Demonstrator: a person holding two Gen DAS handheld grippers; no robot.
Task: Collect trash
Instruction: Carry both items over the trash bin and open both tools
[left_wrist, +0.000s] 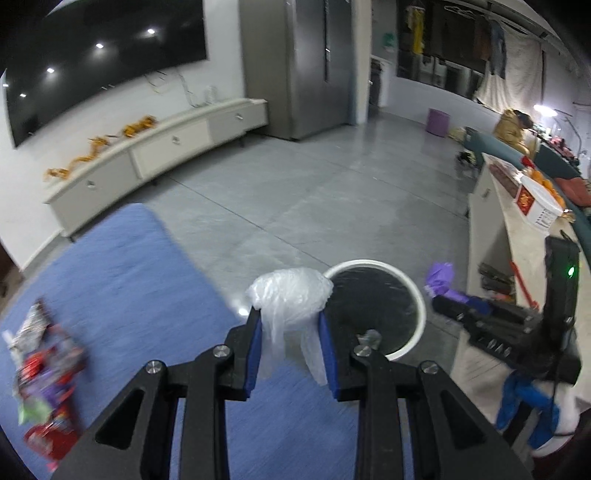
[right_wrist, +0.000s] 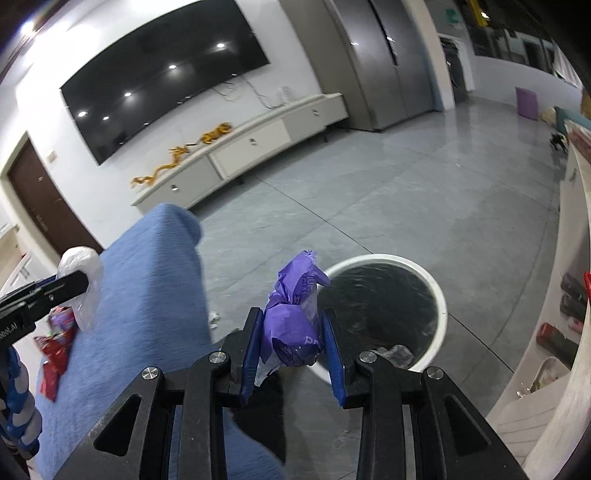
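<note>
We find a crumpled clear plastic bag (left_wrist: 291, 295) pinched between the blue pads of the left gripper (left_wrist: 291, 325), its bunched top rising above the fingertips beside the near rim of the waste bin (left_wrist: 417, 295). A crumpled purple wrapper (right_wrist: 291, 325) is clamped in the same manner in the right gripper (right_wrist: 291, 328), likewise at the near edge of that bin. The bin is round, white-rimmed and lined in black; we note some pale scraps lying inside it at the near side. It stands on the grey tiled floor (left_wrist: 314, 192), between a blue cloth-covered surface (left_wrist: 122, 280) and a pale counter (left_wrist: 517, 236). On the blue cloth, to the left, we record a pile of red and purple snack wrappers (left_wrist: 44, 362), blurred. Further off, a low white cabinet (left_wrist: 155, 151) runs along the wall beneath a large dark screen (left_wrist: 107, 55).
</note>
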